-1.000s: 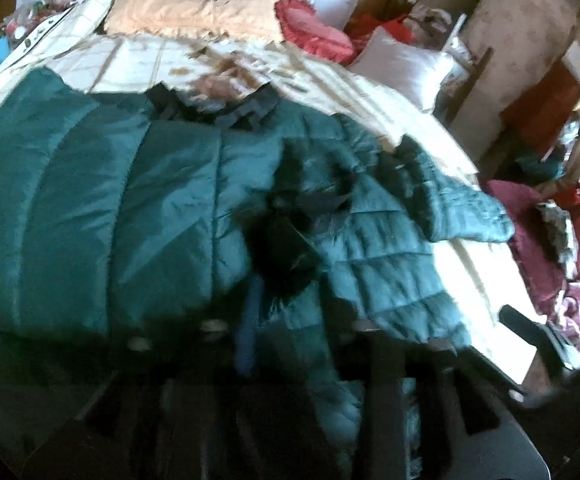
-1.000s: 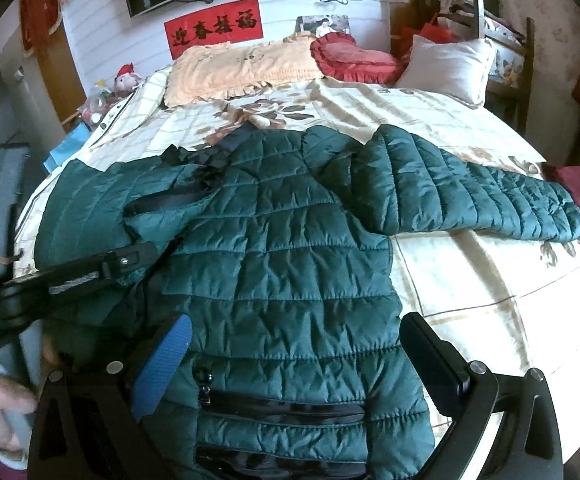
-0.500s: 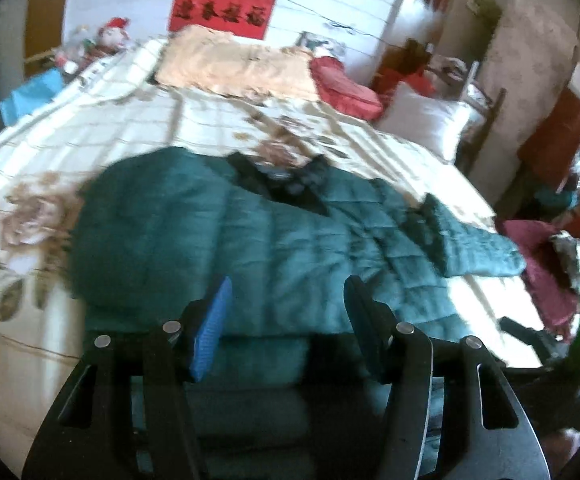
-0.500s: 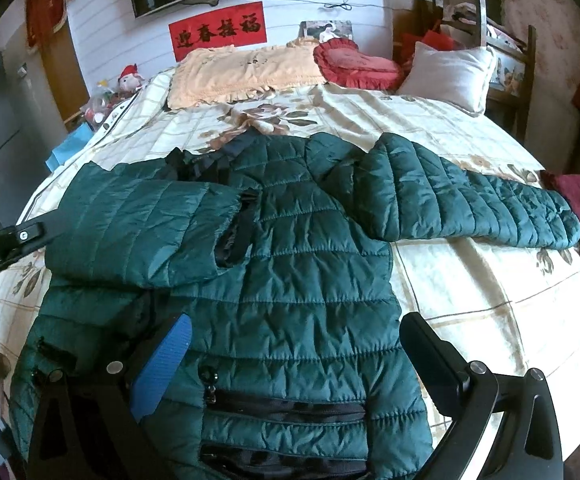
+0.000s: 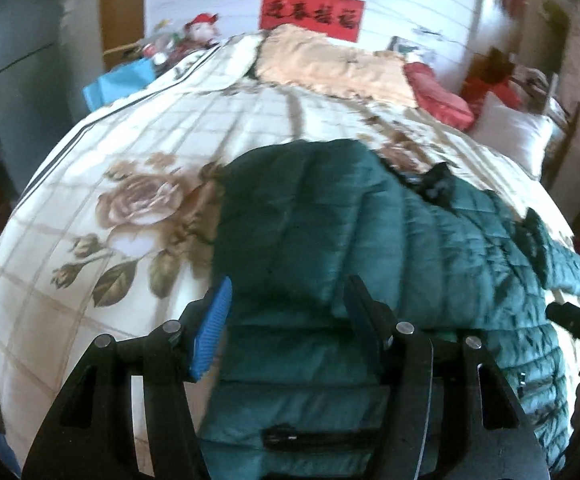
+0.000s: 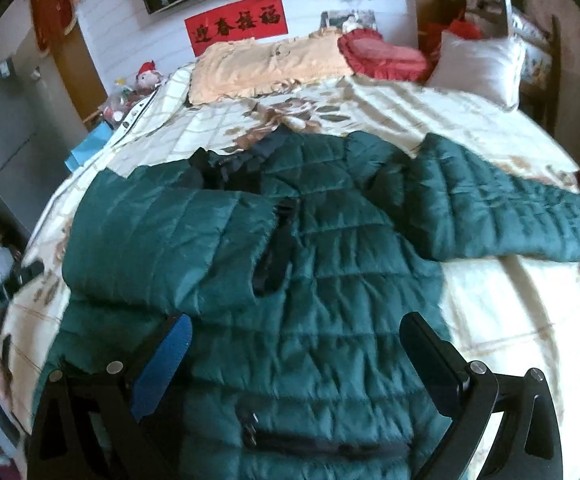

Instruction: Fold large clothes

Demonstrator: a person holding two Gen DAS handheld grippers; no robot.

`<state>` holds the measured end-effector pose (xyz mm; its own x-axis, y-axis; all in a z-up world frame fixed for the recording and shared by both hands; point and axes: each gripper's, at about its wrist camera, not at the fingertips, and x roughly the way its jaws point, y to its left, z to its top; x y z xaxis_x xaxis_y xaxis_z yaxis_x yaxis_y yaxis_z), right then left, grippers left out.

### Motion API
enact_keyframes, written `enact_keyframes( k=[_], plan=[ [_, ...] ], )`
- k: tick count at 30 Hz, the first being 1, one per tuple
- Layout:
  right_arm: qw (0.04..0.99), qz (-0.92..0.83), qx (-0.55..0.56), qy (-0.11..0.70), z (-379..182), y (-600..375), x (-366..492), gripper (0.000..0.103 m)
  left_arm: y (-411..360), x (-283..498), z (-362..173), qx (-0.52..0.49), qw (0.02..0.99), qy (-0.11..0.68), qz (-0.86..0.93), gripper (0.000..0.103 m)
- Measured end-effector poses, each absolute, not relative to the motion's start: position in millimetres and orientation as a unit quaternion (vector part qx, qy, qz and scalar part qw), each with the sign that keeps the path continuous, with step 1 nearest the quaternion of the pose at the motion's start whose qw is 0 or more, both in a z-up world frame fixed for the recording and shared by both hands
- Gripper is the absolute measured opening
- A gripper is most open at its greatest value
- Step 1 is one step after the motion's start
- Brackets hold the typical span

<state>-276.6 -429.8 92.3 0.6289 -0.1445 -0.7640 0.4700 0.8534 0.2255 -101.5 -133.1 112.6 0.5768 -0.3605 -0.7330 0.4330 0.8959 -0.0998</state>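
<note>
Left claw (image 5: 285, 300) withdrawn, parted, empty, jacket (image 6: 290, 300) lengthwise, collar toward pillows (image 6: 269, 64)

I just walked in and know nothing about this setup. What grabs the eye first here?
A big green jacket lies spread across the middle of a flower-print bed, one sleeve folded over its front and the other sleeve stretched out to the right. On the wall behind the pillows hangs a red banner with black characters. Low in each view, a black gripper's open jaws hover over the jacket's hem.
</note>
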Motion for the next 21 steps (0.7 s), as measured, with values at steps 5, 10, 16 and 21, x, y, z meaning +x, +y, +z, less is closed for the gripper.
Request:
enact_keyframes(
  k=[5,10,16,21],
  plan=[
    [0.865,-0.147,0.228,0.422,75.3,-433.1,-232.7,0.1,-115.1,-88.8,97.9,0.033,0.887,0.418,-0.197,0.058],
    [0.838,-0.147,0.243,0.466,44.2,-438.6,-192.2,0.08,-100.7,-80.7,86.7,0.028,0.885,0.431,-0.177,0.058],
    [0.873,-0.133,0.198,0.426,60.8,-428.0,-186.1,0.019,-92.8,-70.4,73.8,0.02,0.879,0.45,-0.158,0.058],
    [0.916,-0.169,0.117,0.344,119.2,-428.0,-208.8,0.014,-90.3,-67.0,69.5,0.003,0.873,0.461,-0.158,0.058]
  ],
)
